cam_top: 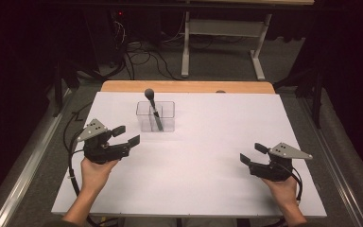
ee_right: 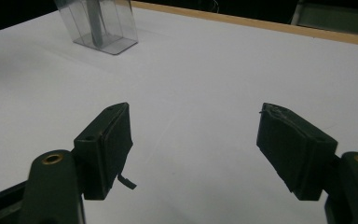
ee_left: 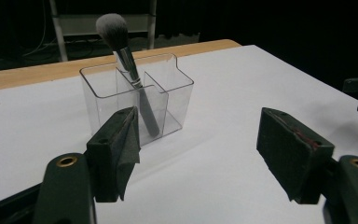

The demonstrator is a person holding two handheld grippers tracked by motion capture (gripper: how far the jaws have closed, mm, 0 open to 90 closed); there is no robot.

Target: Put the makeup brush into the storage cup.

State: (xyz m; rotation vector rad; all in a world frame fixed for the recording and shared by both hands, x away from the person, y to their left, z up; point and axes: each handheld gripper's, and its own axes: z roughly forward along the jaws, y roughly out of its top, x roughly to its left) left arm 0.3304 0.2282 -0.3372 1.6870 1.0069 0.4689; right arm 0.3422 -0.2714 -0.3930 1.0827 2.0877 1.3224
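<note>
Makeup brush (ee_left: 129, 65) leans in clear organizer (ee_left: 177, 100); light, slim, likely slick—grip the handle. Left gripper (cam_top: 125, 135) and right gripper (cam_top: 252, 153) fingers spread, empty.

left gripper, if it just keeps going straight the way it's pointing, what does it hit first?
Probably the clear plastic organizer holding the makeup brush. In the left gripper view it sits ahead, slightly toward one jaw, with bare white table between. The left gripper has its jaws open; depth is unclear.

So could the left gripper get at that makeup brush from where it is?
Probably yes. The left gripper is open, facing the makeup brush, which stands tilted in the clear organizer; bare white table lies between.
</note>
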